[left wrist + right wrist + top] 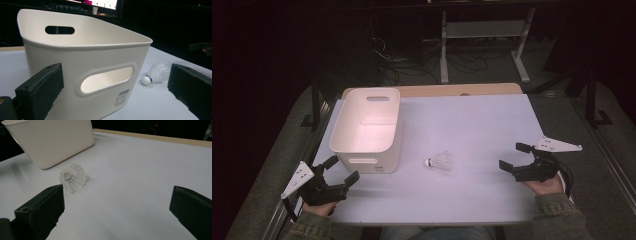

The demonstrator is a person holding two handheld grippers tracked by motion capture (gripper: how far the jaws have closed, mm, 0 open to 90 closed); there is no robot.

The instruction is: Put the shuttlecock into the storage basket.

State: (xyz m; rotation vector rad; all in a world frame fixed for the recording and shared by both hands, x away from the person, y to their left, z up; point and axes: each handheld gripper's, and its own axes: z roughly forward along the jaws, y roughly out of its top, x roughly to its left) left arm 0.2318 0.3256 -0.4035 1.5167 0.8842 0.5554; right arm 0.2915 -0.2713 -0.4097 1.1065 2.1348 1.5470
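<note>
Shuttlecock (439,162) lies on its side mid-frame on the worktop (482,130), just right of the white bin (368,127). I reckon it's featherlight with a crushable plastic skirt, so I'd pinch the cork end gently. Left gripper (341,170) and right gripper (511,155) both sit released, holding nothing. Bin's floor is mostly hidden.

A white plastic bin (367,130) stands upright at the centre left of the high view, on the pale sheet covering the desk (472,125). The bin has slot handles in its end walls and a barcode sticker low on the near wall. A strip of bare wood shows at the desk's far edge. Beyond, in the upper middle of the frame, a white metal stand (484,35) rises above tangled cables (412,60) on the dark floor.
</note>
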